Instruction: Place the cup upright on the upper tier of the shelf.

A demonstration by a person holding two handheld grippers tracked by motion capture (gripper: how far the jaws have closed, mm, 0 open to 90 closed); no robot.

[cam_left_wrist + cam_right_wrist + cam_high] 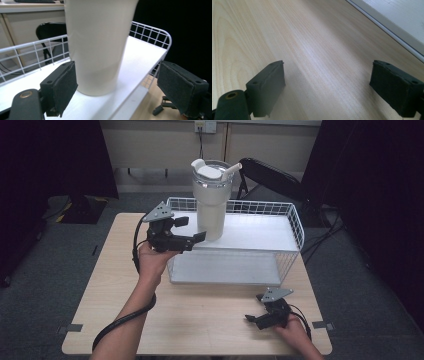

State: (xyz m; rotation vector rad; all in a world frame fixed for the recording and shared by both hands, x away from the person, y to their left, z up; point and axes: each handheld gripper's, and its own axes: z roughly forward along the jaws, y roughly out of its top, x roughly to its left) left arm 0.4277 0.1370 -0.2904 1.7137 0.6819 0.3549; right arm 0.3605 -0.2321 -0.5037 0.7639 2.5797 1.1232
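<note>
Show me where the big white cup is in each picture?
High view: the cup stands top middle, on the white wire rack's upper shelf.
Left gripper view: the cup is close up, centre, between the open jaws.
Right gripper view: only wooden table and a white edge.
Shared landmark: the white wire rack.

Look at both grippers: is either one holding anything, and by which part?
Nothing is held. The left gripper is open around the base of the white tumbler, one pad beside it; the right gripper is open over the table.

We see a cream tumbler (211,200) standing upright on the white wire rack's (295,227) upper shelf, near its left end. Its lid (210,171) is on, a straw sticking out.
</note>
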